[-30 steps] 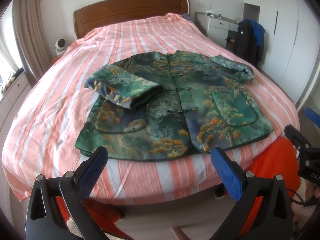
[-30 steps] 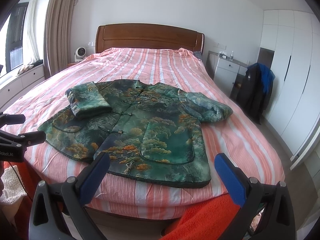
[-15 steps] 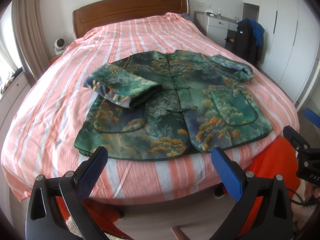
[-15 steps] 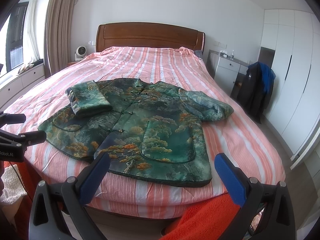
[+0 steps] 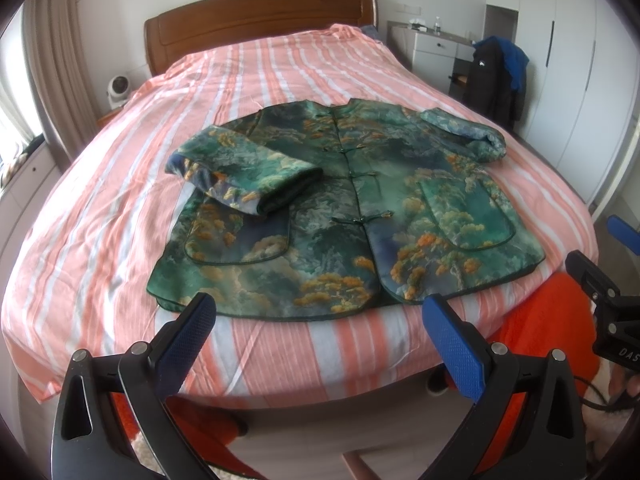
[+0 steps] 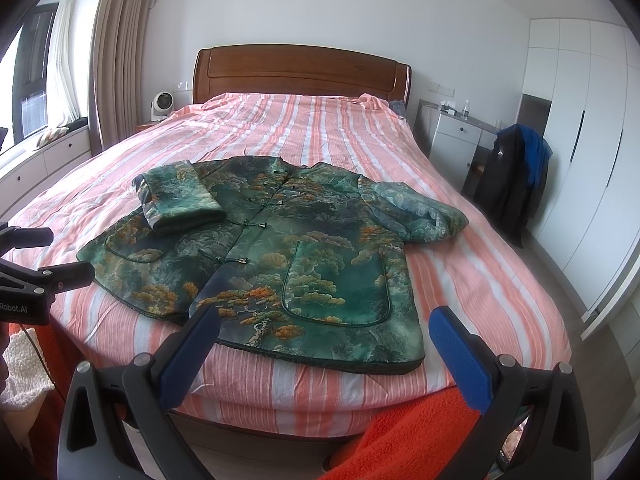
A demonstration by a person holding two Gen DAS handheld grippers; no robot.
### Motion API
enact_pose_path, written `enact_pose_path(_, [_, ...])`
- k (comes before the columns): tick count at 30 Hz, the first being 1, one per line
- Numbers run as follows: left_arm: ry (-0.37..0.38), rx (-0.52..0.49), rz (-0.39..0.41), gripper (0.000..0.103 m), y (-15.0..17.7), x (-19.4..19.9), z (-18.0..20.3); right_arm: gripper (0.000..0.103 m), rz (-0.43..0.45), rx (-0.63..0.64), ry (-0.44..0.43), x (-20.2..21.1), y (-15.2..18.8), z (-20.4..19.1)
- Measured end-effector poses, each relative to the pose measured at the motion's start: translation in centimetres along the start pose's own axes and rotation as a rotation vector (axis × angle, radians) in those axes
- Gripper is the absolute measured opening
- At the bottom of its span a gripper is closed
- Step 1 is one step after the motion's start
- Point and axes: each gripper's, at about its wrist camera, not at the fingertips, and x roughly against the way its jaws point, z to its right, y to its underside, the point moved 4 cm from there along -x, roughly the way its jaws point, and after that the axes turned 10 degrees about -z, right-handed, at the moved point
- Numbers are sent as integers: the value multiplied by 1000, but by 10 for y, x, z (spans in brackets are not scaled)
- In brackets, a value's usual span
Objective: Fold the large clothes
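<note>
Both grippers have crept a little closer to the bed since a second ago, so the green padded jacket with orange-and-teal landscape print [image 5: 360, 216] sits slightly larger in each view; the jacket itself has not shifted. It lies front-up on the pink-and-white striped bedspread [image 5: 120, 200], near the foot of the bed, its long axis running from the hem at the near edge to the collar pointing toward the brown wooden headboard [image 6: 300, 68]. A row of knotted fastenings runs along that axis. One sleeve [image 5: 244, 176] is folded across the chest on the left side; the other sleeve [image 6: 416, 216] sticks out to the right, bent and lying on the bedspread.

The left gripper [image 5: 320, 328] hovers short of the hem, blue-padded fingers [image 5: 188, 332] spread wide and holding nothing. The right gripper [image 6: 324, 344] hangs over the near right corner of the hem, also spread wide and empty. An orange fuzzy garment [image 6: 408, 436] shows below the bed edge.
</note>
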Motion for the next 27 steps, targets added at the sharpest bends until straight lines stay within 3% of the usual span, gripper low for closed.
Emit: enact_pose_path(27, [-1, 6, -7, 103, 2, -4, 2, 103, -5, -12, 41, -3, 1, 5])
